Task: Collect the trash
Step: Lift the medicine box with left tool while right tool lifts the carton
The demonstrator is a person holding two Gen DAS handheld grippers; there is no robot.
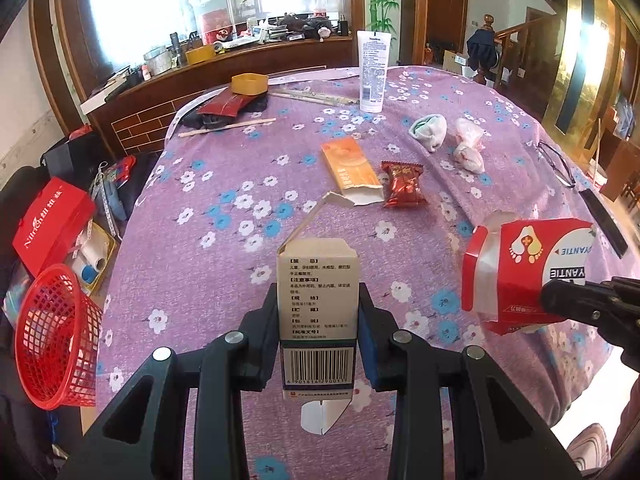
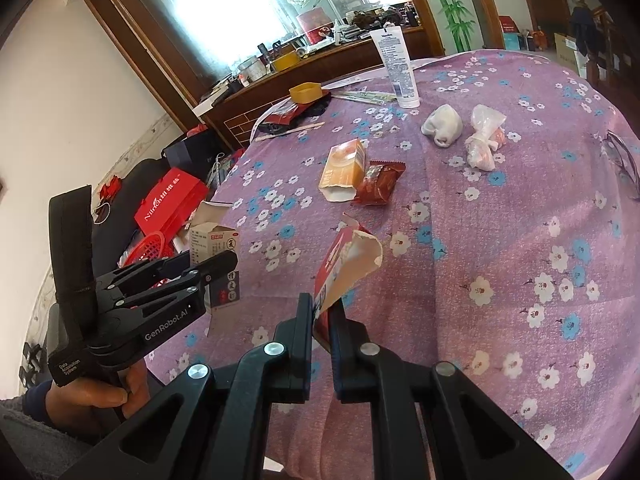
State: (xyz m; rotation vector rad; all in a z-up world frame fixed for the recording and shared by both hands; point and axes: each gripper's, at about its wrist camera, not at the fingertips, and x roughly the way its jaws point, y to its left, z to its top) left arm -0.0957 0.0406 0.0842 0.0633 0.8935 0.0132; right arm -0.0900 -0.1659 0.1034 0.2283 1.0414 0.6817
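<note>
My left gripper (image 1: 319,312) is shut on a white medicine box (image 1: 318,308) with a barcode, held above the purple flowered tablecloth (image 1: 224,216). The box also shows in the right wrist view (image 2: 216,248). My right gripper (image 2: 325,312) is shut on a torn red and white carton (image 2: 344,268), which also shows in the left wrist view (image 1: 528,264). On the table lie an orange box (image 1: 352,168), a red snack wrapper (image 1: 404,184), a white crumpled wad (image 1: 430,130) and a knotted plastic bag (image 1: 468,144). A red mesh basket (image 1: 56,336) stands off the table's left side.
A white tube (image 1: 373,70) stands at the table's far side, near a yellow tub (image 1: 249,83) and chopsticks (image 1: 228,127). Glasses (image 1: 556,162) and a dark flat object (image 1: 604,222) lie at the right. A red bag (image 1: 52,224) sits on the floor, left.
</note>
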